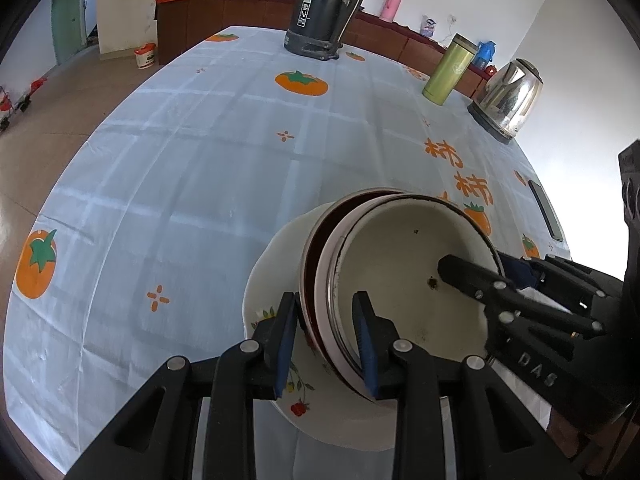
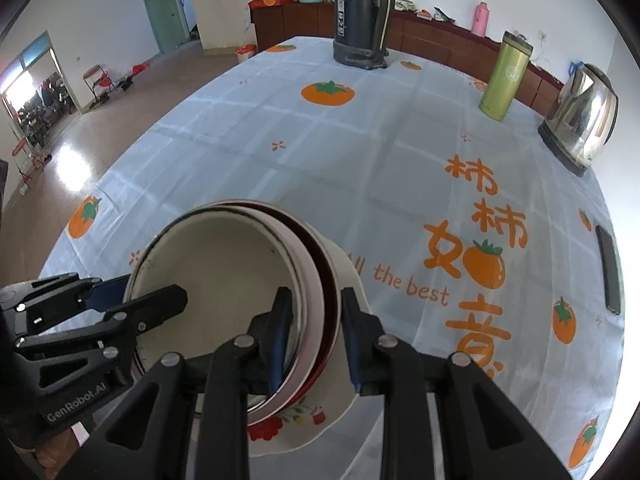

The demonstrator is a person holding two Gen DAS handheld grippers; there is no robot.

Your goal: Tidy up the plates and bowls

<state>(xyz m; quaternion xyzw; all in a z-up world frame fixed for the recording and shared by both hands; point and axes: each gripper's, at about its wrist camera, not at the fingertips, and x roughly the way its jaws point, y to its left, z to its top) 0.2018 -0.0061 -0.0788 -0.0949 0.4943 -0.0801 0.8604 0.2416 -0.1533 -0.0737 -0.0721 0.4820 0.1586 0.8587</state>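
Jaws on both sides straddle the rims of the nested bowls, part open. Left gripper (image 1: 326,336): one pad outside the stack, the other inside the white enamel bowl with dark rim (image 1: 408,264); a slim gap shows at the outer pad, so I can't tell if it's pinching. Right gripper (image 2: 316,336): inner pad close against the rims, outer pad clearly off them, so nothing is clamped there.

Stack sits at the near edge of the table (image 1: 200,160): enamel bowl inside a pink-rimmed bowl with dark red lining (image 1: 316,264), both on a white flower-printed plate (image 1: 272,280). Bowls look tilted, not seated flat.

Progress, my read: mostly done. Everything visible is already in one pile. Left: settle the bowls level, let go, back out. No loose dishes seen anywhere else.

Surface: pale blue checked cloth with orange persimmon prints. Far side has a tall dark thermos jug (image 1: 326,8); far right a green tumbler (image 1: 450,68) and steel electric kettle (image 1: 510,98); a dark phone (image 2: 608,268) at right edge.

Room: tiled floor, brown cabinets along far wall, green door far left.
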